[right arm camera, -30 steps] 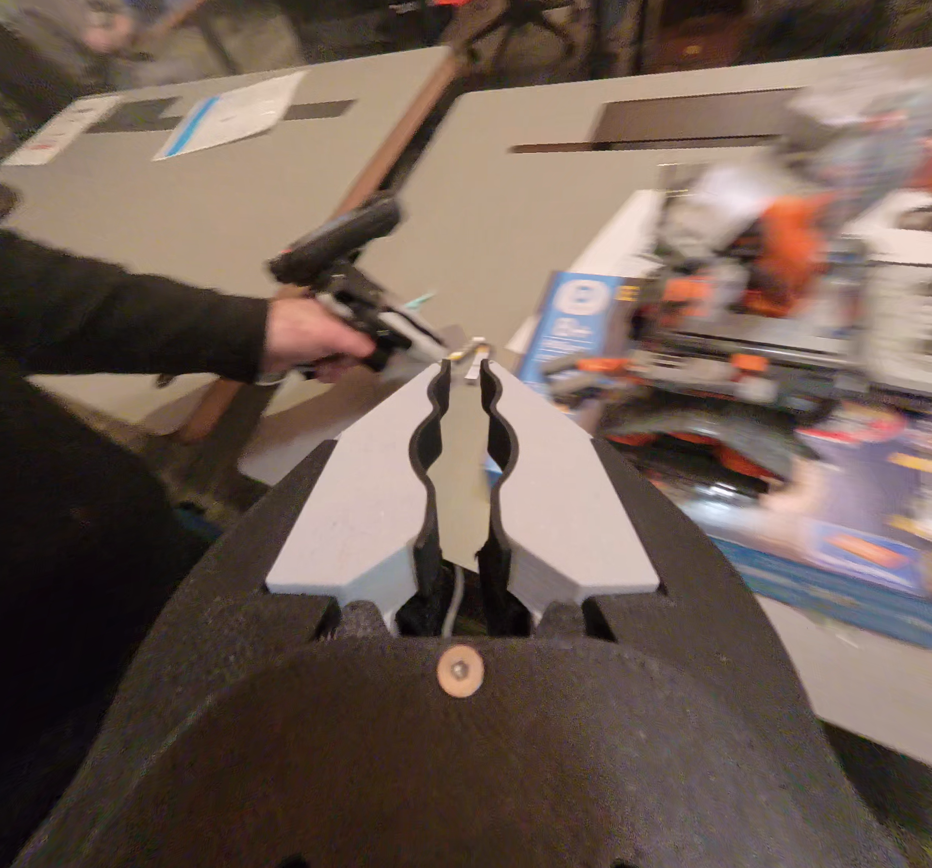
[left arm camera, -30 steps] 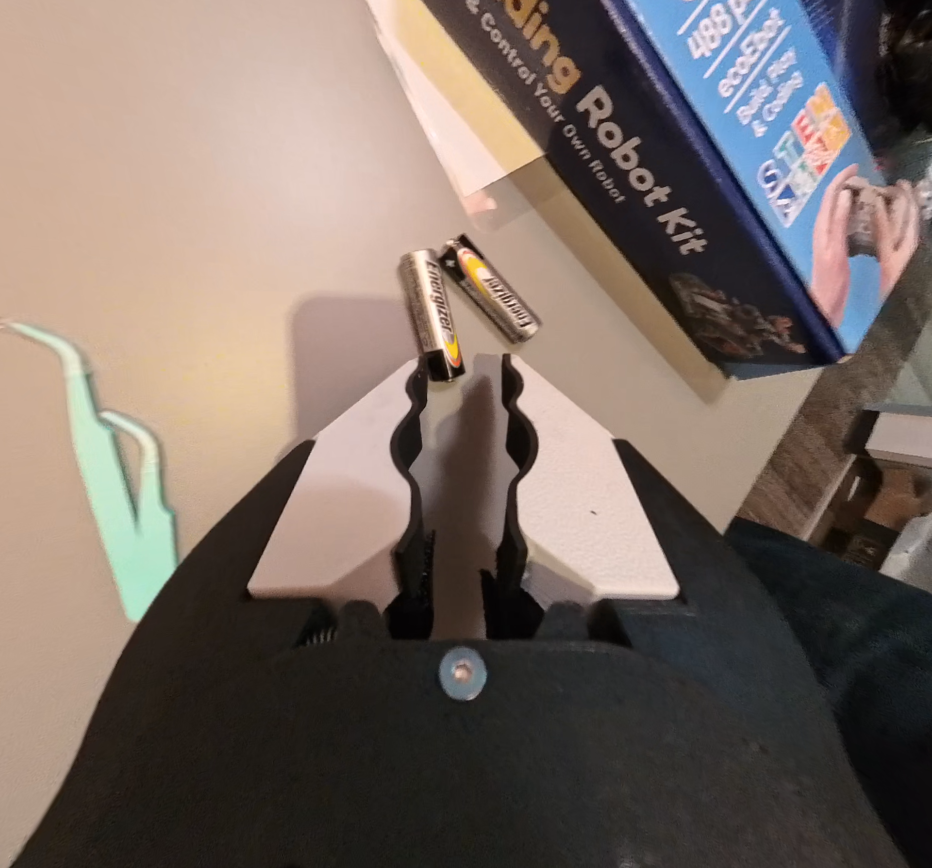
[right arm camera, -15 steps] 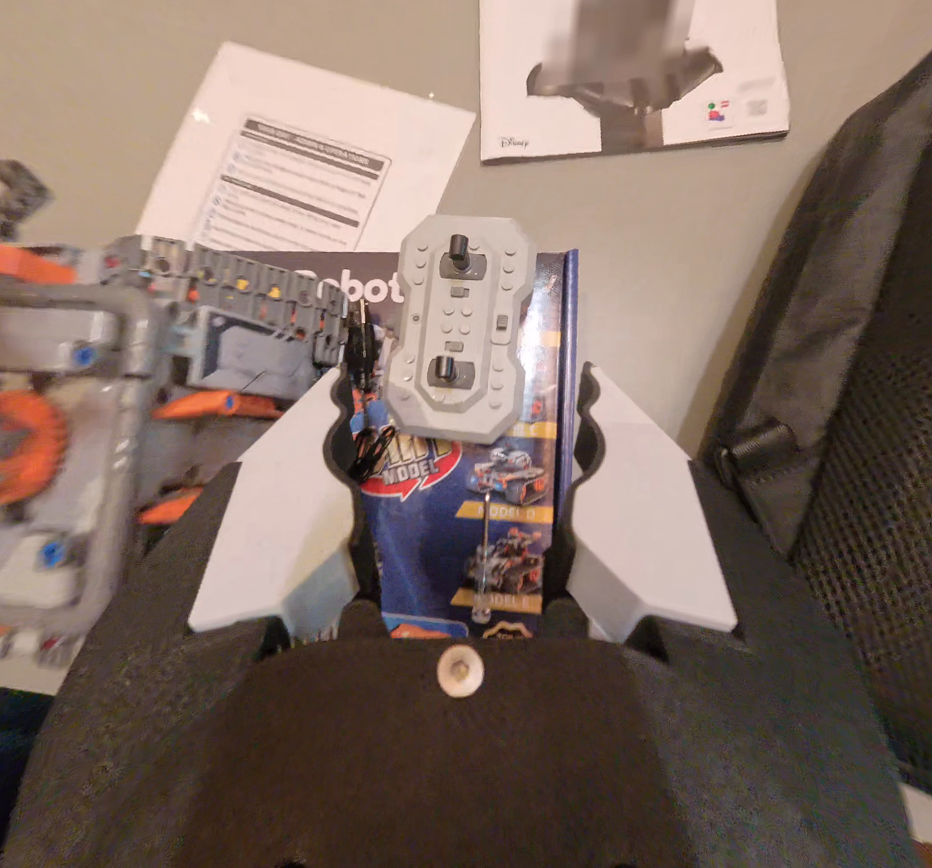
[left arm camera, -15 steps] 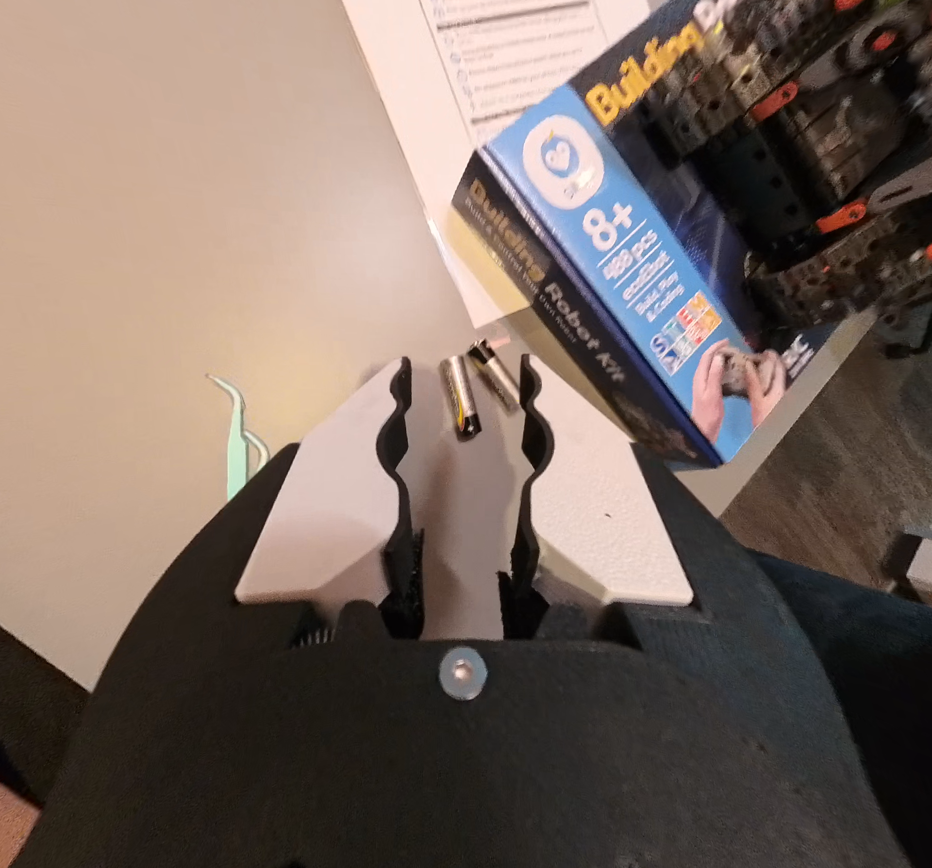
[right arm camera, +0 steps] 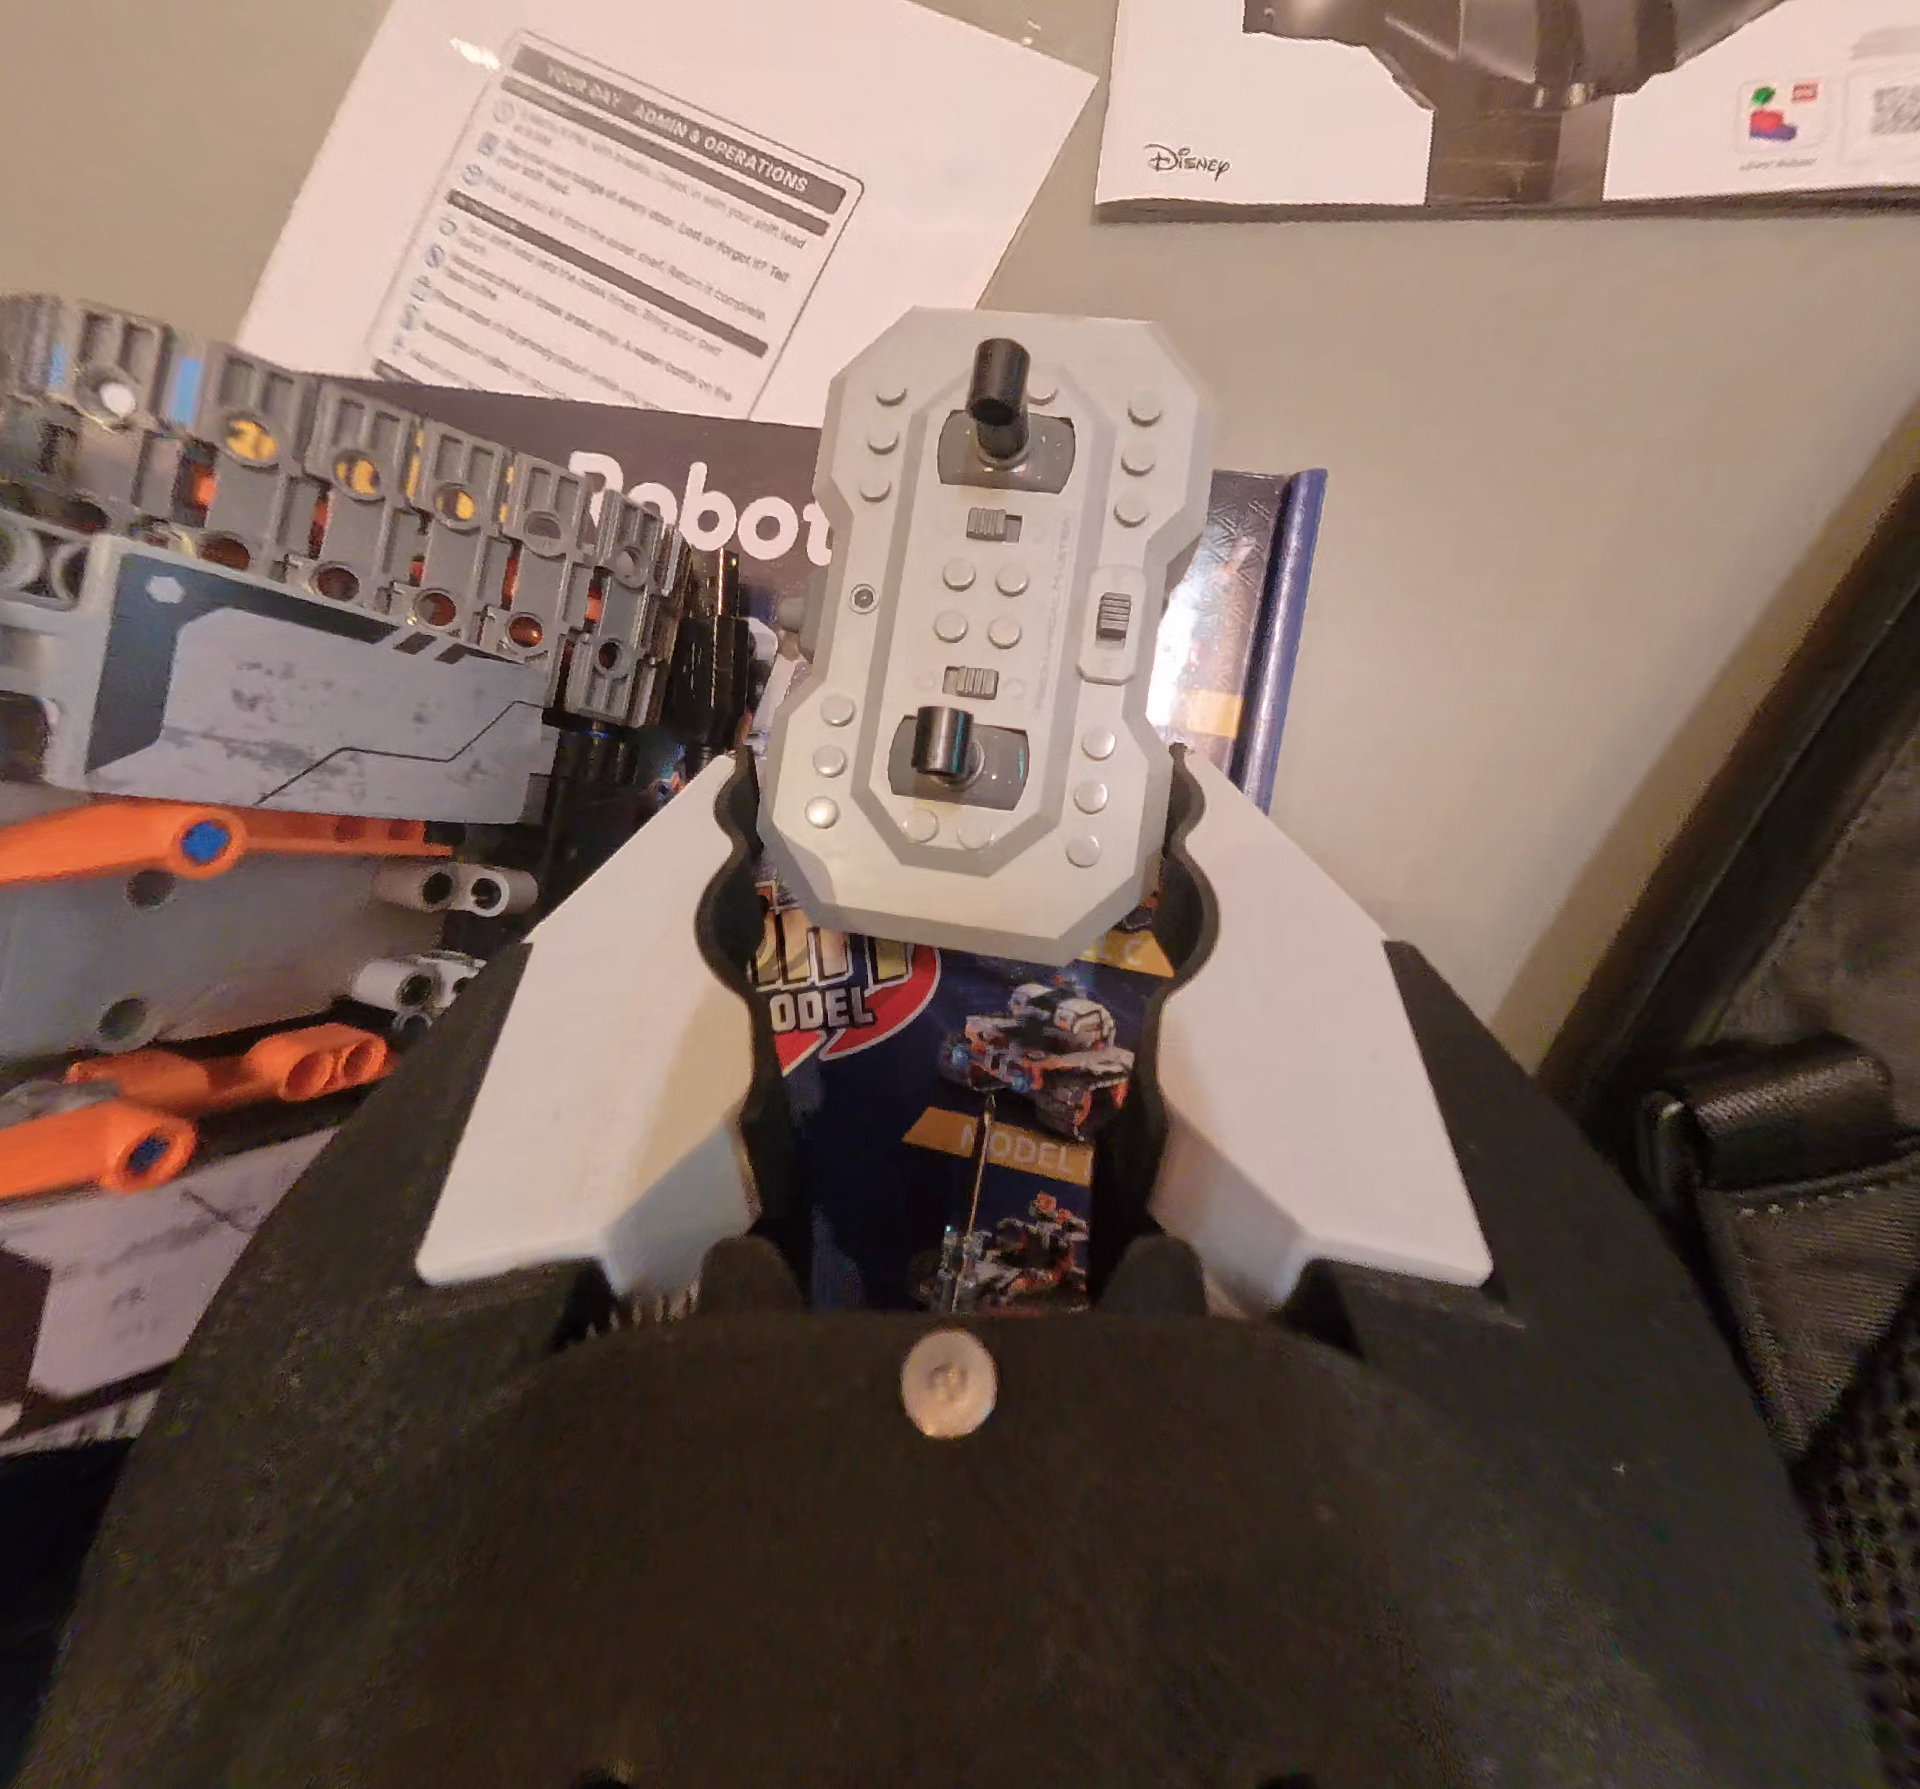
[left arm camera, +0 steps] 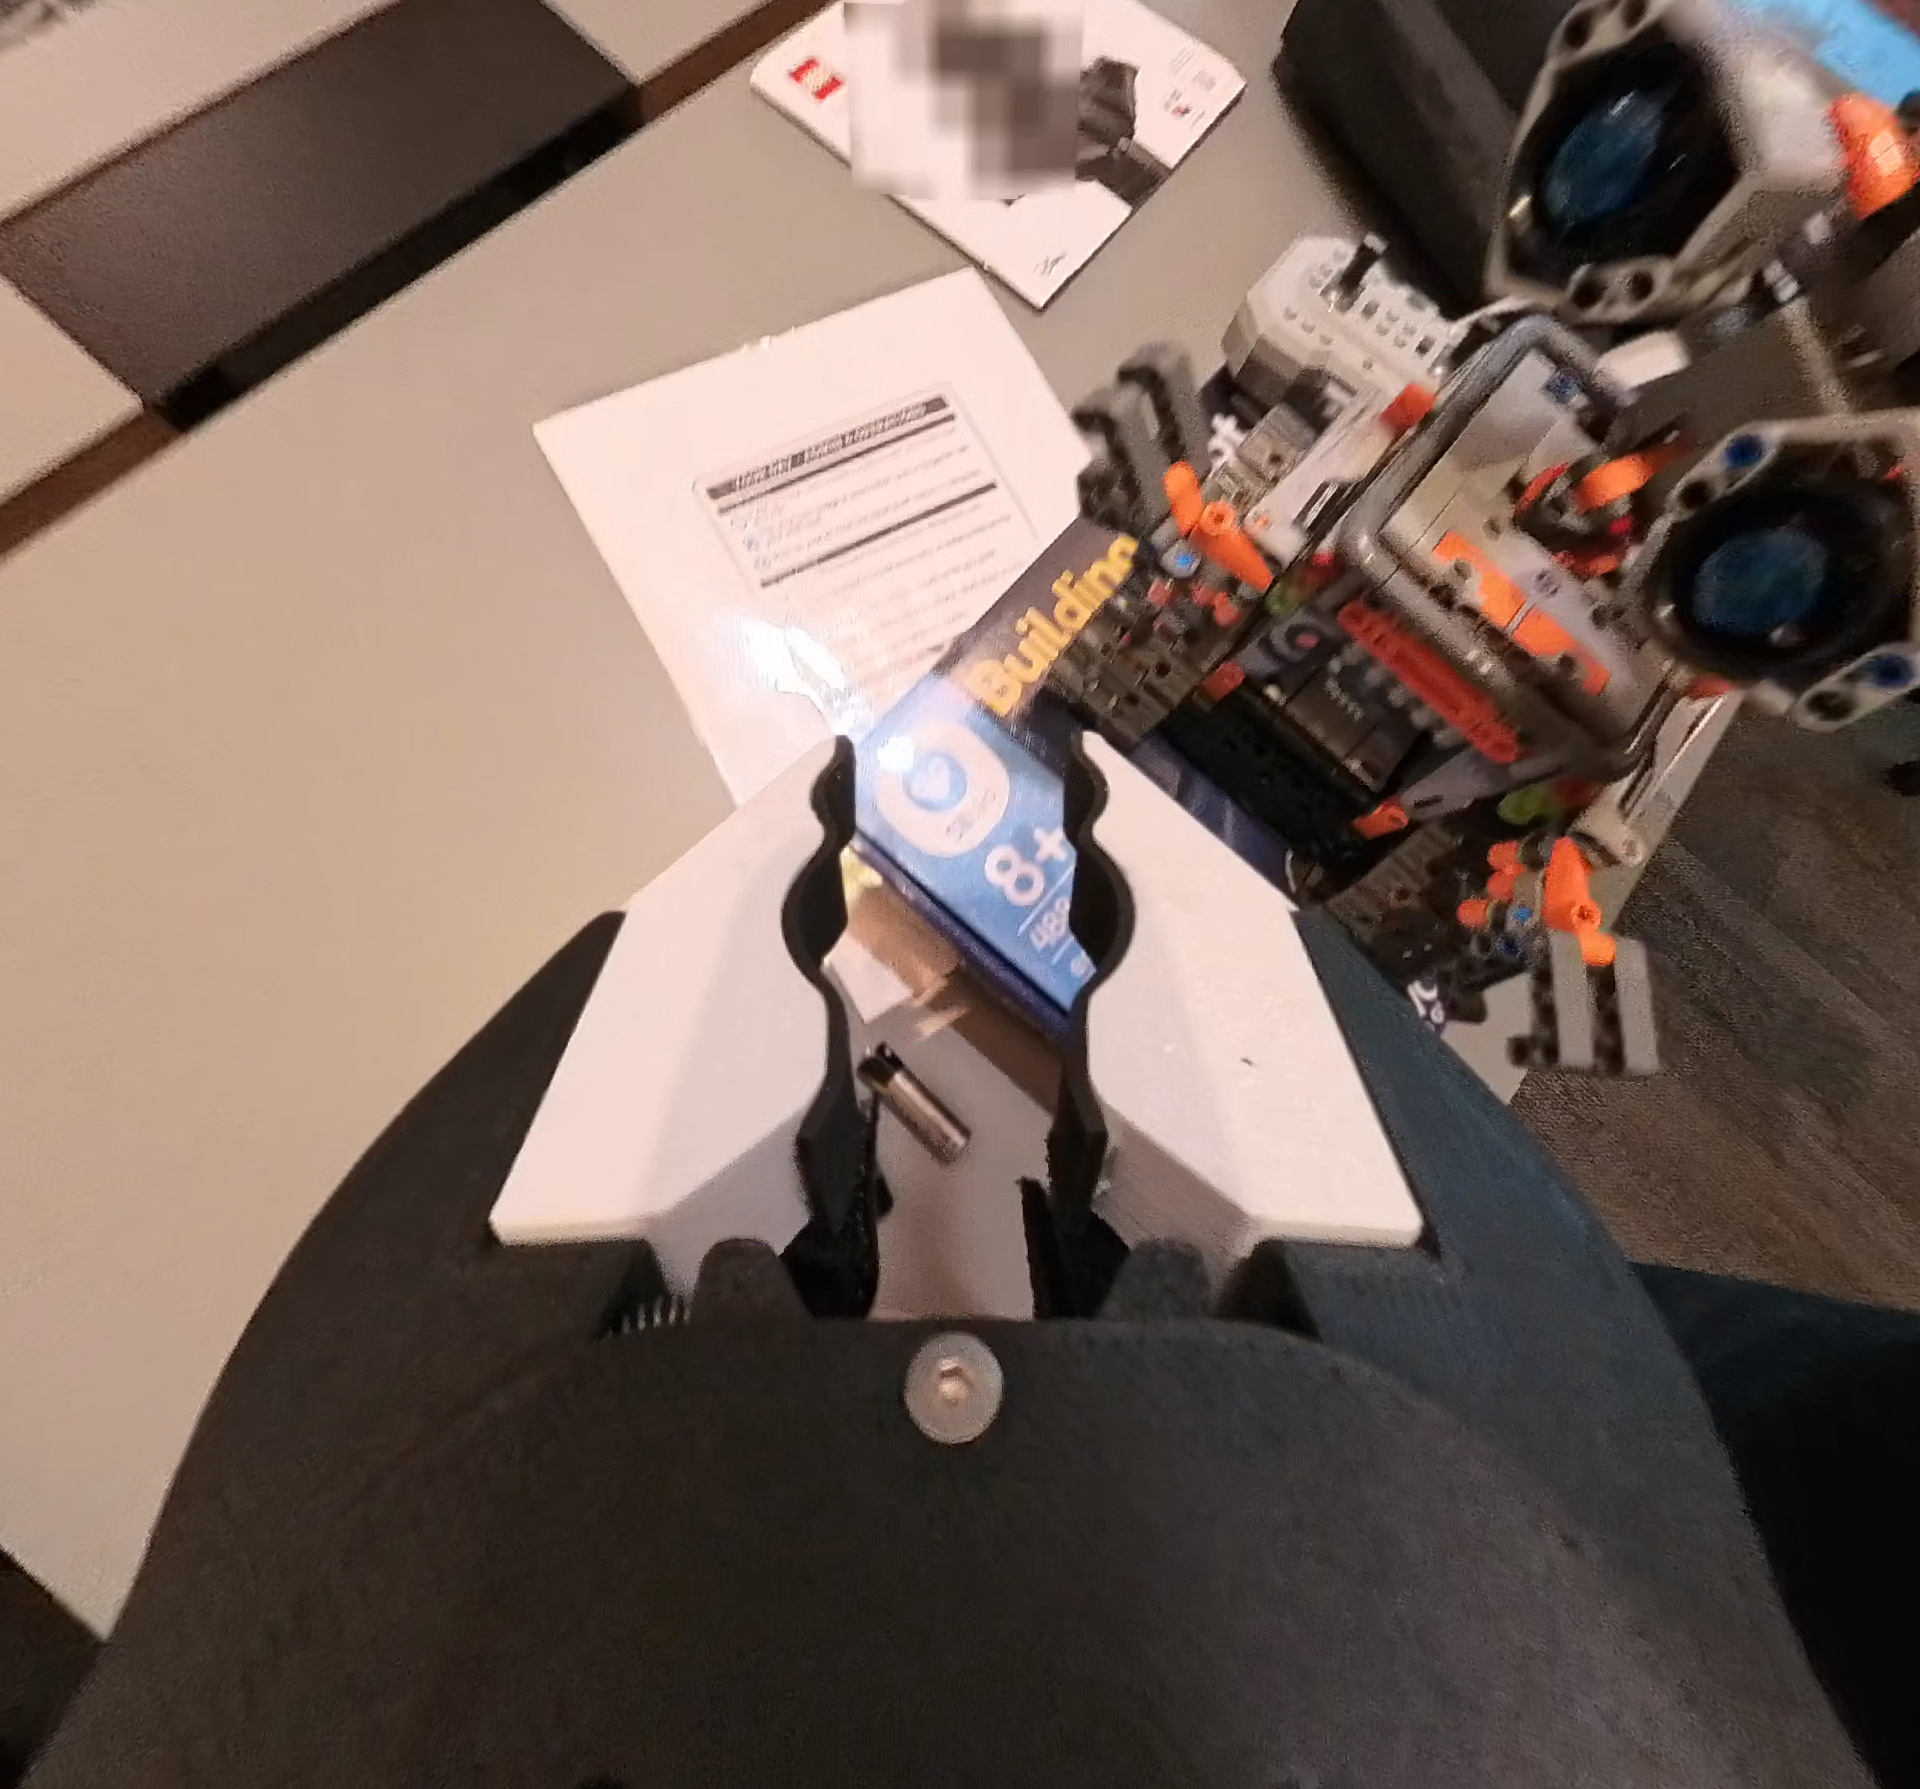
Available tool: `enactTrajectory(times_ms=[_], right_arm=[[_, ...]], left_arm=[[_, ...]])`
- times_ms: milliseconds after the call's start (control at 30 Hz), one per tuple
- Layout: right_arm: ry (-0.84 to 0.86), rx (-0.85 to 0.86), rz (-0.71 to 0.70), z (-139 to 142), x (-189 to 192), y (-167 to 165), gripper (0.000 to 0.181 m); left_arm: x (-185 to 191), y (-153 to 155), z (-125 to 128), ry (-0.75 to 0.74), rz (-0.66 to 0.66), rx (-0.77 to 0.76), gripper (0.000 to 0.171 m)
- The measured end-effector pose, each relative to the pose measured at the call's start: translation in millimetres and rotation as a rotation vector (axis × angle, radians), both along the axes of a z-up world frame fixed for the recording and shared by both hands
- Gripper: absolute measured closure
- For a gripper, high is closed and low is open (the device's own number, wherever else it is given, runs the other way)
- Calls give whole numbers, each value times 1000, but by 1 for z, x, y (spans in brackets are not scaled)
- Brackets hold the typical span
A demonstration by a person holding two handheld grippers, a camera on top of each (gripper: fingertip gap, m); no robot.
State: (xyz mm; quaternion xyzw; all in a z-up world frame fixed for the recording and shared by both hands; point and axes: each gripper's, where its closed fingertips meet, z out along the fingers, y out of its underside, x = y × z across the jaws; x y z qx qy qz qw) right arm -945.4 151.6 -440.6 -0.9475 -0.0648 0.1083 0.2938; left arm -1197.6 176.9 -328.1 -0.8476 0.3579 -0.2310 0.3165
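My left gripper (left arm camera: 961, 763) is open and empty above the grey table (left arm camera: 312, 700). One silver battery (left arm camera: 914, 1100) lies on the table between its fingers, near their base. A blue kit box (left arm camera: 966, 856) sits just beyond the fingertips. My right gripper (right arm camera: 956, 768) is open wide. Its fingertips flank the near end of a grey two-stick remote controller (right arm camera: 987, 617), with a thin gap on each side. The controller lies on the blue box (right arm camera: 1029, 1064).
A grey and orange brick-built robot (left arm camera: 1455, 596) stands on the box, left of the controller in the right wrist view (right arm camera: 312, 700). A white printed sheet (left arm camera: 810, 513) and a booklet (left arm camera: 997, 98) lie behind. A black bag (right arm camera: 1766, 1116) is at the right.
My left gripper has risen and tilted up; the robot and papers came into view, and only one battery still shows. My right gripper swung over to the controller, opened wide and closed in on it.
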Motion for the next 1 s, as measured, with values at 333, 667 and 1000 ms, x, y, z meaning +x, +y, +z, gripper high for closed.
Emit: enactTrajectory(times_ms=[333,667,1000], right_arm=[[573,2,-11,53,8,-5,107],[1073,147,125,183,-4,-3,106],[1255,48,432,249,-50,-27,106]], left_arm=[[89,51,83,3,-325,311,127],[197,29,134,7,-892,508,106],[206,-27,166,7,-1196,741,120]])
